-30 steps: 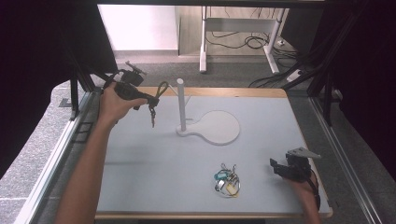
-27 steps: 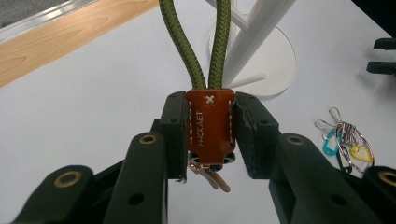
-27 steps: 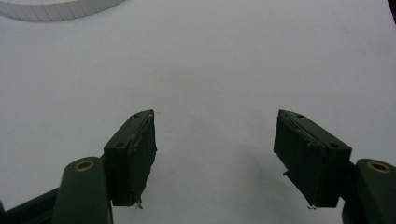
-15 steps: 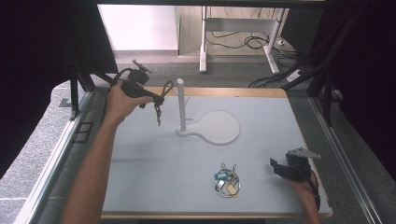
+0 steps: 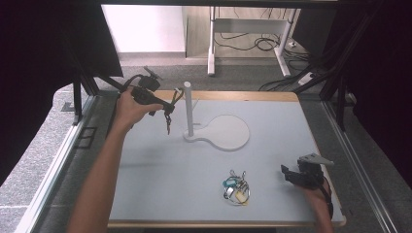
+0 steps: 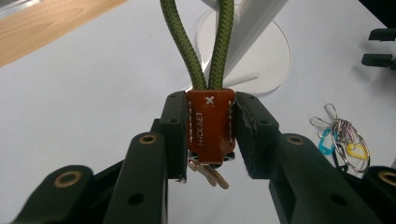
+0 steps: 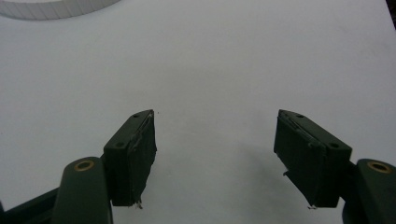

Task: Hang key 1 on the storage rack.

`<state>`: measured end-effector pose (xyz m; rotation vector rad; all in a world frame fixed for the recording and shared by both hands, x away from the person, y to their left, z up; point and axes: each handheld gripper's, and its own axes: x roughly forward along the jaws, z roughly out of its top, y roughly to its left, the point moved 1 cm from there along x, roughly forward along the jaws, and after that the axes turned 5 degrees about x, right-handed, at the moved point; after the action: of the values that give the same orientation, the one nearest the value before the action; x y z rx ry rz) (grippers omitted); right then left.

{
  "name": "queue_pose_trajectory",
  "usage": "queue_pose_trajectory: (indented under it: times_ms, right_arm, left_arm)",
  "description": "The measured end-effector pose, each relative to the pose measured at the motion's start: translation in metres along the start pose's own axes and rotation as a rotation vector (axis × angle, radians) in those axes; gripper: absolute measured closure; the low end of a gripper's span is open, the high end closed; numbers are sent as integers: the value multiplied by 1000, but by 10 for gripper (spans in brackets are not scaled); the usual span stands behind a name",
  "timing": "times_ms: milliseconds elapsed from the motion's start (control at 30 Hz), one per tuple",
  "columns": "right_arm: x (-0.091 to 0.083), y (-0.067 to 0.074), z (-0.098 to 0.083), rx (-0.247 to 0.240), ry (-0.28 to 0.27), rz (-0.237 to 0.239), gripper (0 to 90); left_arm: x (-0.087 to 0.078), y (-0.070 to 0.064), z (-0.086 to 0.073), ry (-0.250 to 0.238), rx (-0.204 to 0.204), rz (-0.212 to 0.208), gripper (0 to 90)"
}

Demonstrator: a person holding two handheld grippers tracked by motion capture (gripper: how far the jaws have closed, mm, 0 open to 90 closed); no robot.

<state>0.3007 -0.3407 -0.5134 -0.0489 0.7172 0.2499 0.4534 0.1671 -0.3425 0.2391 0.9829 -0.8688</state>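
My left gripper [image 5: 163,105] is up in the air at the table's back left, shut on a key fob: a brown leather tab [image 6: 210,126] with a green cord loop [image 6: 222,42] and keys hanging under it [image 5: 168,124]. The loop reaches toward the white post [image 5: 188,109] of a stand with a round flat base [image 5: 228,132]; whether the two touch I cannot tell. A second bunch of keys and rings [image 5: 235,187] lies on the table at the front. To the right of that bunch my right gripper [image 5: 287,174] rests open, nothing between its fingers [image 7: 133,154].
The table is a pale grey sheet [image 5: 155,179] with a wooden edge [image 5: 243,95]. Black frame rails [image 5: 68,145] run along both sides. Behind the table are cables and desk legs [image 5: 211,43] on the floor.
My left gripper has carried the key fob rightward, closer to the white post. The right gripper and the key bunch have stayed put.
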Motion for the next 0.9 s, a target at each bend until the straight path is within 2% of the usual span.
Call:
queue_pose_trajectory:
  times_ms: [200,367,700,900]
  right_arm:
    - [0,0,0,0,-2,3,299]
    - [0,1,1,-8,-2,3,298]
    - [0,0,0,-5,-2,-2,298]
    - [2,2,-1,-9,9,-7,297]
  left_arm:
    - [7,-6,1,11,16,-7,662]
    - [16,-9,1,24,22,9,659]
    - [27,-5,-2,22,4,11,661]
    - [27,-7,-7,27,24,21,651]
